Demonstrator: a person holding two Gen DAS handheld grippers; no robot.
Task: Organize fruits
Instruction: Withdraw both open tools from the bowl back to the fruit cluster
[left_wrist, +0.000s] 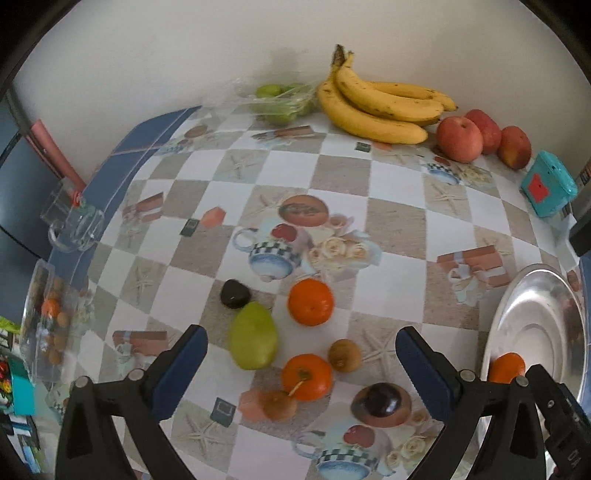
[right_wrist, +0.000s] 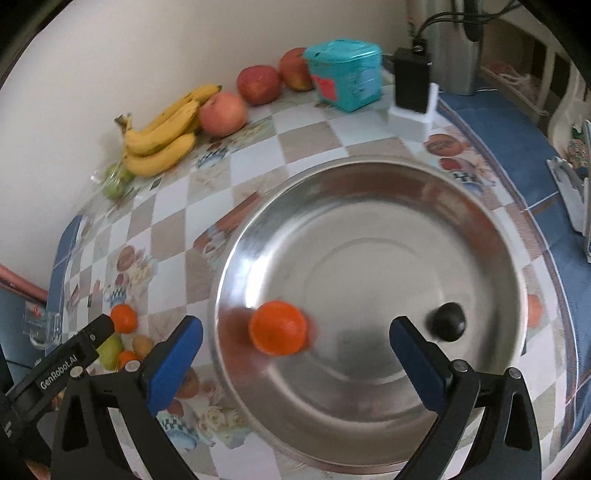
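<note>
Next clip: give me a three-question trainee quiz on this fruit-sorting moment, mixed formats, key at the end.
1. True or false: the right gripper is shut on the orange.
2. Which fruits lie in the metal bowl? A) an orange and a dark plum B) two apples C) bananas
3. Fill in: on the tablecloth, the green fruit beside the loose oranges is a ____.

Key: 1 false; 2 A; 3 pear.

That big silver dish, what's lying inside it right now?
Inside the silver dish lie an orange and a small dark fruit, apart from each other. Its near edge is hidden behind the right gripper.
</note>
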